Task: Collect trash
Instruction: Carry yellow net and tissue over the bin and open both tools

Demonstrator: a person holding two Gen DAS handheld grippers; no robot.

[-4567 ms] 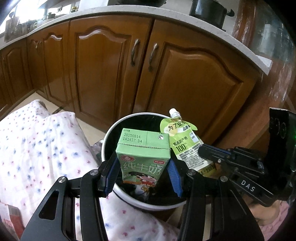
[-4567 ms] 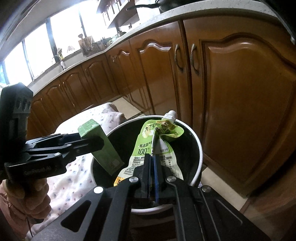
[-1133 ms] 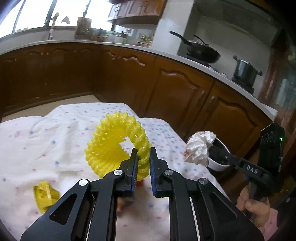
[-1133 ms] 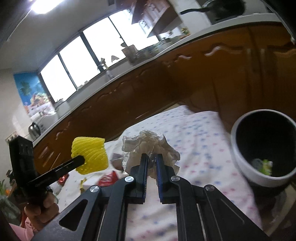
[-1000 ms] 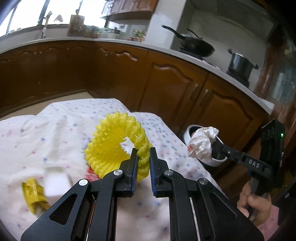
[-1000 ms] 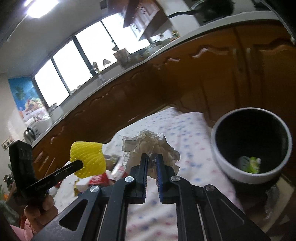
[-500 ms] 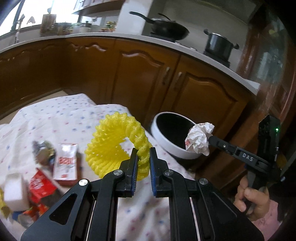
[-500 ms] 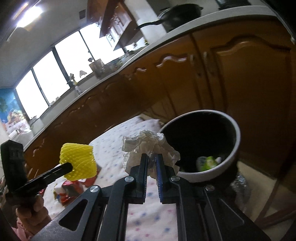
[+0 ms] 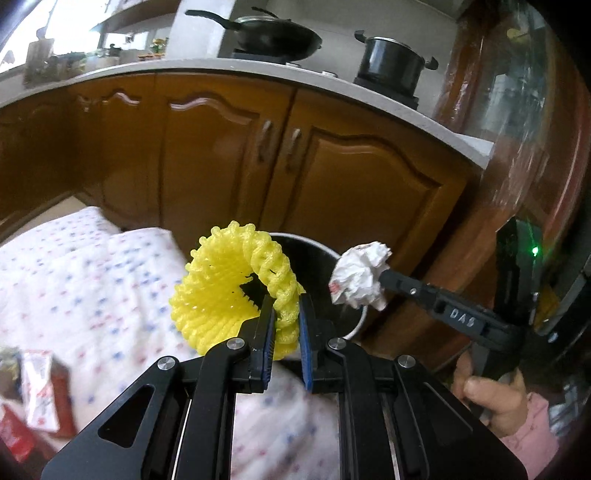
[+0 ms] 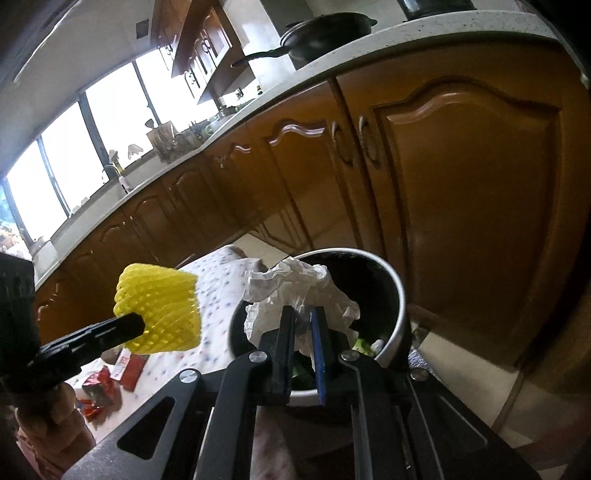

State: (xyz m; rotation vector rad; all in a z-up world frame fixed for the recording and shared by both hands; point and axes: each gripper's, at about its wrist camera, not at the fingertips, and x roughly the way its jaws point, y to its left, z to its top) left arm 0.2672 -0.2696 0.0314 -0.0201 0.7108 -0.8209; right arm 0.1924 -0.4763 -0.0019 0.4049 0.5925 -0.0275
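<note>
My left gripper [image 9: 286, 325] is clamped tight on one yellow foam net sleeve [image 9: 229, 291], pads pinching its rim, sleeve held in the air over the edge of the floral cloth [image 9: 85, 288], just beside the bin; my right gripper [image 10: 304, 325] is closed on one crumpled white tissue wad [image 10: 291, 288], blue pads nearly together with paper squeezed between them, wad hanging over the bin's near rim; one round bin [image 10: 397, 295], white rim, dark inside, on the floor against the cabinet doors [image 10: 461, 184]; green and white scraps [image 10: 364, 343] at its bottom, count unclear; on the cloth I count roughly three red-and-white wrappers [image 10: 125, 363] in the right view, blurred, exact number I cannot tell; on the counter one black wok [image 9: 273, 35] and one black pot [image 9: 393, 61]; two hands visible gripping the handles, one per view
</note>
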